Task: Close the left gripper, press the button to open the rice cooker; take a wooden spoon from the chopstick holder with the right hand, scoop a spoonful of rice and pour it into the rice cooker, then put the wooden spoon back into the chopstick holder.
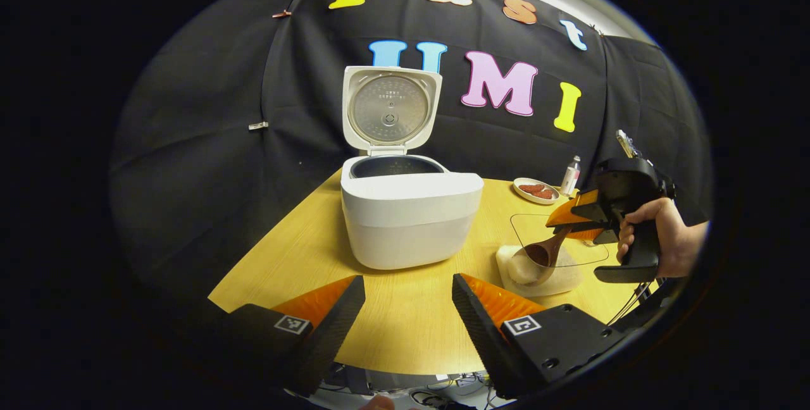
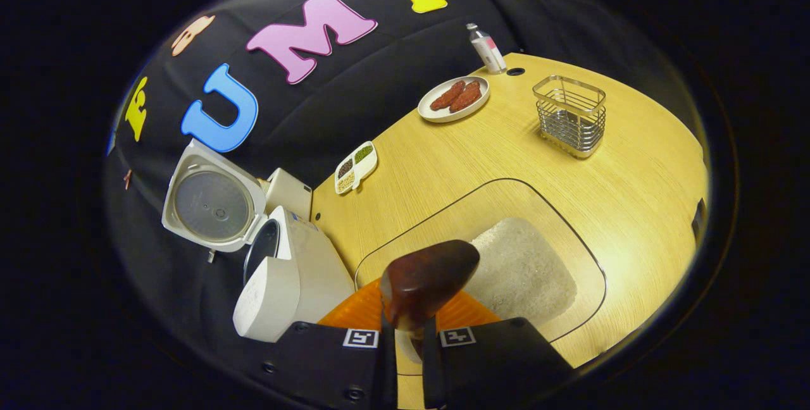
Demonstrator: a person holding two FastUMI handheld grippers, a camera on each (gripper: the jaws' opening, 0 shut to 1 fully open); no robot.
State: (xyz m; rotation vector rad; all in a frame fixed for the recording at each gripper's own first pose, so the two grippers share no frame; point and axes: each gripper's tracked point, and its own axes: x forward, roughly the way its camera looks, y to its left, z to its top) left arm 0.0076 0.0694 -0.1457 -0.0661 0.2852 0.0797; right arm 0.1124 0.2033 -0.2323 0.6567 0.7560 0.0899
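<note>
Spoon time: right gripper point(image 2: 410, 340) is clamped on the wooden spoon point(image 2: 427, 280), bowl hanging over the rice point(image 2: 522, 271) in its clear container point(image 2: 585, 299).

Left gripper point(image 1: 408, 309) sits low at the table point(image 1: 304, 252) edge, fingers spread wide, nothing in them. Rice cooker point(image 1: 408, 220) is just ahead with its lid point(image 1: 389, 108) standing straight up. Wire chopstick holder point(image 2: 571, 114) is well off toward the far right, near a plate point(image 2: 454, 99) and a small bottle point(image 2: 486, 48).

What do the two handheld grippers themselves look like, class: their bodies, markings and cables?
Each of the left gripper and right gripper has a black angular body with a square black-and-white tag at each finger's base. The right one has a pistol-style handle, with thin dark cables below it.
</note>
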